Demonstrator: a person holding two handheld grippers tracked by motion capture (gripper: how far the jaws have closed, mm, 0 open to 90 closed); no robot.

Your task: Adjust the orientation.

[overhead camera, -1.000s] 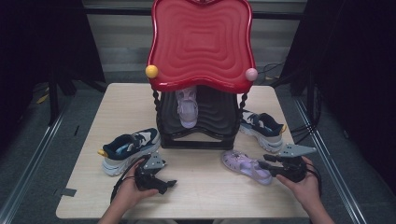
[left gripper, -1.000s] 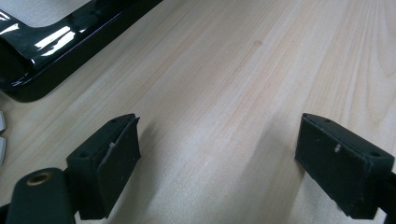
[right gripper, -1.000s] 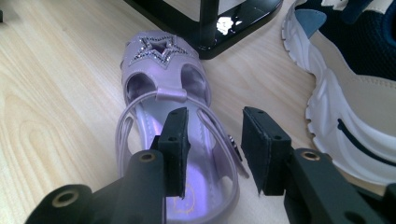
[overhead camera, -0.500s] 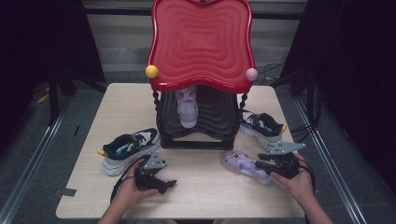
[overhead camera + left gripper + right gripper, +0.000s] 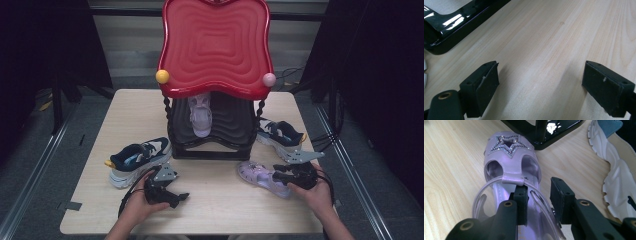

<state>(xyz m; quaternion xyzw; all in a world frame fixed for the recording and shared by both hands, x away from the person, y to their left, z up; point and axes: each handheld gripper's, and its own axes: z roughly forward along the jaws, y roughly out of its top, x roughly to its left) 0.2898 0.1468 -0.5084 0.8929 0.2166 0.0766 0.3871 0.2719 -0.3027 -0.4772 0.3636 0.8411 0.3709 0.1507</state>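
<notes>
A lilac sandal (image 5: 260,176) with a glittery star (image 5: 509,147) lies on the table at the right front. My right gripper (image 5: 278,177) is at its heel. In the right gripper view one jaw is inside the sandal and the other outside, with the clear heel strap (image 5: 544,206) in the gap. The right gripper (image 5: 539,200) has just been closing, but its pads do not press the strap. My left gripper (image 5: 180,197) rests low at the left front. Its jaws stand wide open (image 5: 541,85) over bare wood.
A red-topped shoe rack (image 5: 215,45) with a black base (image 5: 210,150) stands mid-table, a second lilac sandal (image 5: 201,116) on its shelf. One navy sneaker (image 5: 137,160) lies left of it, another (image 5: 280,137) right, close behind my right gripper.
My right gripper has shifted slightly left onto the sandal's heel and its jaws have narrowed around the strap. The left gripper has stayed put.
</notes>
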